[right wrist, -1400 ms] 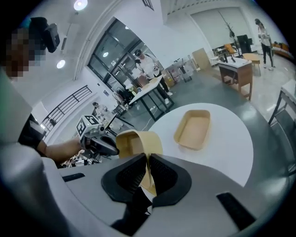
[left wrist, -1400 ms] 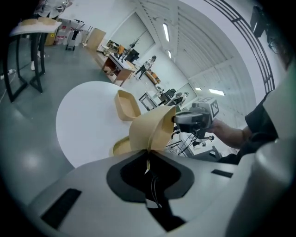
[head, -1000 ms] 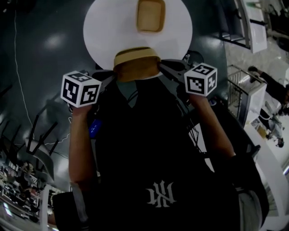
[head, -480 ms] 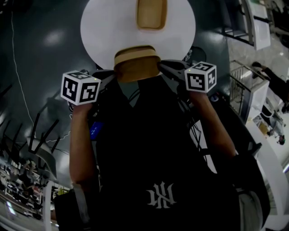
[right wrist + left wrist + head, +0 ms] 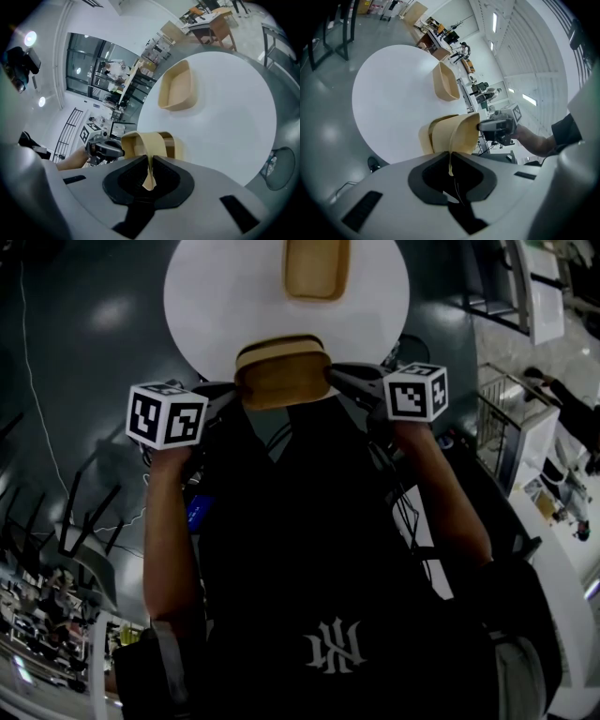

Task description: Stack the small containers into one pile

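A tan container (image 5: 281, 371) hangs over the near edge of the round white table (image 5: 206, 306), held from both sides. My left gripper (image 5: 230, 395) is shut on its left rim, and my right gripper (image 5: 339, 381) is shut on its right rim. In the left gripper view the thin rim (image 5: 450, 154) runs down between the jaws, with the right gripper (image 5: 499, 129) beyond it. The right gripper view shows the other rim (image 5: 150, 171) pinched the same way. A second tan container (image 5: 316, 268) sits upright on the far side of the table, apart from both grippers.
The table stands on a dark glossy floor (image 5: 84, 352). A wire rack and white shelving (image 5: 511, 427) are at the right. Desks and people fill the background of the gripper views. Dark chair legs (image 5: 328, 33) stand beyond the table's left side.
Both grippers and the held container have edged slightly farther toward the table. The far container has not moved.
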`<state>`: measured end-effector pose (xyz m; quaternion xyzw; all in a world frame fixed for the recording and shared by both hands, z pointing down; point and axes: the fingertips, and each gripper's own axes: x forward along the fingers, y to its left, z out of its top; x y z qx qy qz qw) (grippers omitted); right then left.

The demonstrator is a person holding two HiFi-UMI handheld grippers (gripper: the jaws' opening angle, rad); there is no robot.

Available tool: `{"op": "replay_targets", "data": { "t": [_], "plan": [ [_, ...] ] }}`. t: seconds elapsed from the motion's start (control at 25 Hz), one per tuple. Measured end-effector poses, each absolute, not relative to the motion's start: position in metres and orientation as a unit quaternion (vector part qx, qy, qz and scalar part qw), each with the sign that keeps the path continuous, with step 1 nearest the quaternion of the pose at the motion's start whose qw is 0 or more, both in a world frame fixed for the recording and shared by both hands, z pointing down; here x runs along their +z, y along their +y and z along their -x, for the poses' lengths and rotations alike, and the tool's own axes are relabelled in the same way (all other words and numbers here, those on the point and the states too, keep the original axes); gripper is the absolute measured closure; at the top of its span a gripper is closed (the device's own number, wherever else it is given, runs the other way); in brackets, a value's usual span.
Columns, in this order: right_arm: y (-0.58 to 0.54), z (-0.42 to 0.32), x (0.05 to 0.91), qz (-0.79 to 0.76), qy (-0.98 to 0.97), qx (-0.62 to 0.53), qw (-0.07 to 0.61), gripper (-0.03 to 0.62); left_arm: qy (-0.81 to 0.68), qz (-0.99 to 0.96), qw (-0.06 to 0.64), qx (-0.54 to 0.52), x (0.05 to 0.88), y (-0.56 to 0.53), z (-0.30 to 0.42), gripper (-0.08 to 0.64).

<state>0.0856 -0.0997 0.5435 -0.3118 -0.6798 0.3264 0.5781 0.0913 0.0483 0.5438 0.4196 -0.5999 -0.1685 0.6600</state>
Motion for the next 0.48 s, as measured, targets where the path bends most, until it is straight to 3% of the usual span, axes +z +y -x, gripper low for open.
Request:
{"op": "replay_targets", "data": {
  "t": [0.48],
  "plan": [
    [-0.1026, -0.0842, 0.5506, 0.296, -0.665, 0.335, 0.598, 0.535, -0.581, -0.416, 0.676, -0.178, 0.5523, 0.0416, -0.0931, 0.537]
  ]
}}
